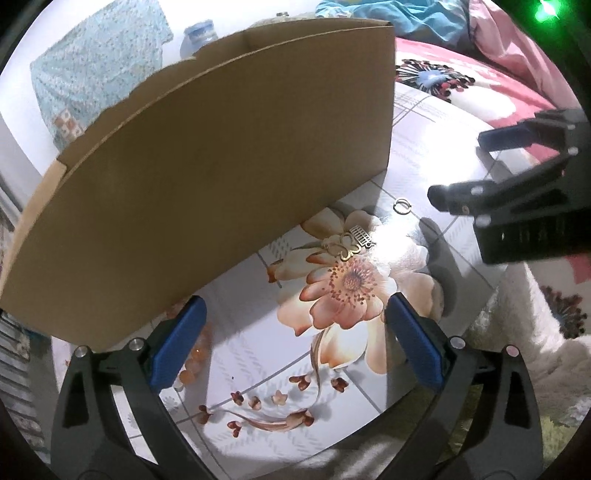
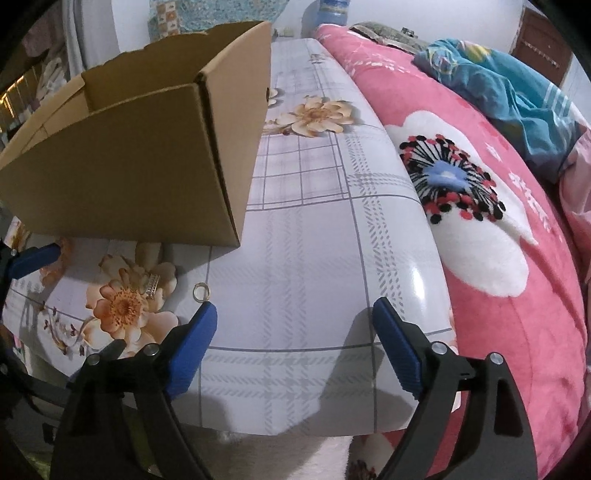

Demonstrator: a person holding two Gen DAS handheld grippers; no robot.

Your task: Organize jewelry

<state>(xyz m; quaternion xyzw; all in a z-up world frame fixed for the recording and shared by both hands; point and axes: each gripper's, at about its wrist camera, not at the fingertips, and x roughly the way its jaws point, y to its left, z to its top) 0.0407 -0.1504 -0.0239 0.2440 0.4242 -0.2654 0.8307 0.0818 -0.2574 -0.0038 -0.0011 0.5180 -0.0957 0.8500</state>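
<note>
A gold butterfly-shaped jewelry piece [image 1: 349, 244] with a small comb part lies on a printed flower on the table, close to the cardboard box [image 1: 207, 158]. A small metal ring [image 1: 402, 205] lies to its right. In the right wrist view the piece [image 2: 152, 285] and the ring [image 2: 201, 291] lie just ahead of my right gripper's left finger. My left gripper [image 1: 295, 314] is open and empty, a little short of the piece. My right gripper [image 2: 295, 325] is open and empty; it shows in the left wrist view [image 1: 458, 170], right of the ring.
The open box [image 2: 122, 155] stands on the flowered tablecloth [image 2: 306, 236] at the left. A pink flowered blanket [image 2: 498, 229] lies along the table's right edge, with blue cloth [image 2: 517, 96] behind it. A water bottle [image 2: 332, 11] stands far back.
</note>
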